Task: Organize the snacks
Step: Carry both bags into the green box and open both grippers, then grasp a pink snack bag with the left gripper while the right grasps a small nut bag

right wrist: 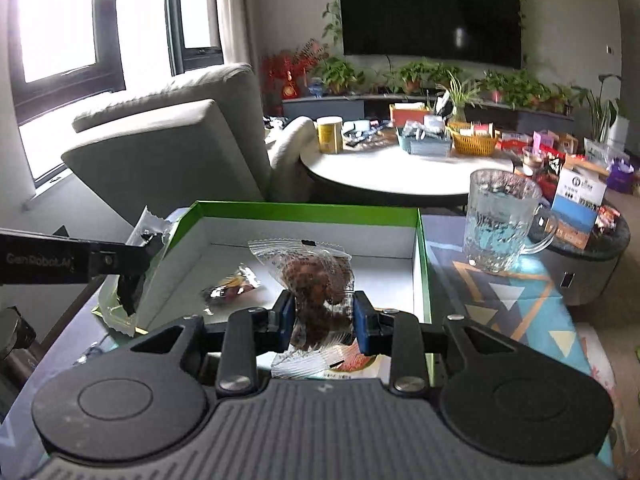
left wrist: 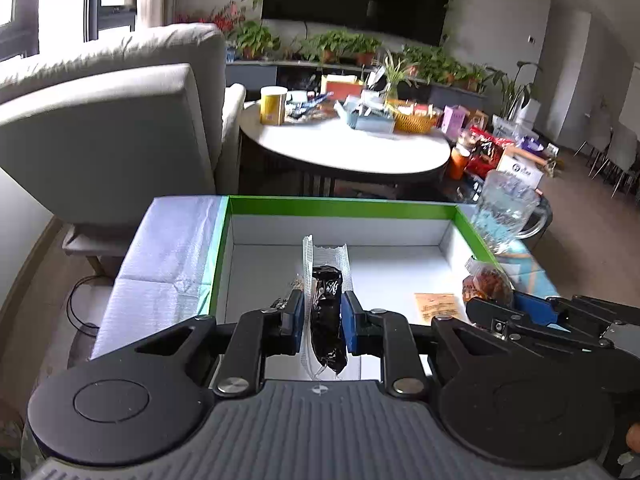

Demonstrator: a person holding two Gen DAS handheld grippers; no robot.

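A green-rimmed white box (left wrist: 340, 206) lies open in front of me; it also shows in the right wrist view (right wrist: 304, 209). My left gripper (left wrist: 323, 312) is shut on a clear packet with a dark snack (left wrist: 328, 312), held upright over the box. My right gripper (right wrist: 323, 316) is shut on a clear packet of reddish-brown snack (right wrist: 316, 284), over the box's right front. That right gripper (left wrist: 504, 304) and its packet (left wrist: 486, 280) show at the right of the left wrist view. A small wrapped snack (right wrist: 230, 290) and a flat orange packet (left wrist: 438, 306) lie inside the box.
A glass mug (right wrist: 500, 224) stands right of the box on a patterned cloth (right wrist: 520, 300). Beyond are a grey armchair (left wrist: 112, 120), a round white table (left wrist: 344, 148) crowded with snacks and baskets, and more packages on a low round stool (right wrist: 588, 248).
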